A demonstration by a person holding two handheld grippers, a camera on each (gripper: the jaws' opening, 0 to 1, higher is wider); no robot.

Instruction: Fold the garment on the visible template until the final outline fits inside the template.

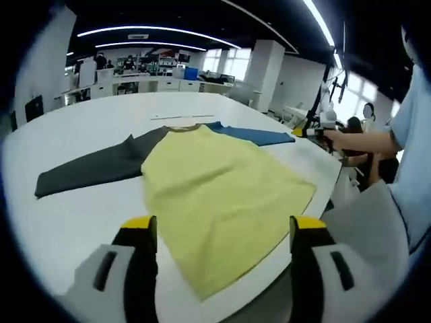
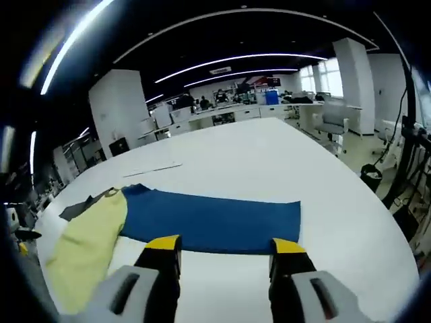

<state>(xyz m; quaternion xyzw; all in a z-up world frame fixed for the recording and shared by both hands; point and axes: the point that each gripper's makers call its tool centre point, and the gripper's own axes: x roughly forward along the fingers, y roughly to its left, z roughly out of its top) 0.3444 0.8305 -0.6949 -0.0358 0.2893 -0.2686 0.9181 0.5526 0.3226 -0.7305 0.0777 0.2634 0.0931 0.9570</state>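
One long-sleeved shirt is spread flat on the white table, its grey sleeve stretched to the left, its yellow body in the middle and its blue sleeve laid out to the right. The left gripper is held released above the yellow hem at the near table edge. The right gripper is likewise held parted, empty, just short of the blue sleeve.

I see the shirt lying flat on the tabletop, its hem at the near edge. One sleeve stretches left, the other sleeve right. My left tool hangs above the hem; my right tool sits before the right sleeve.
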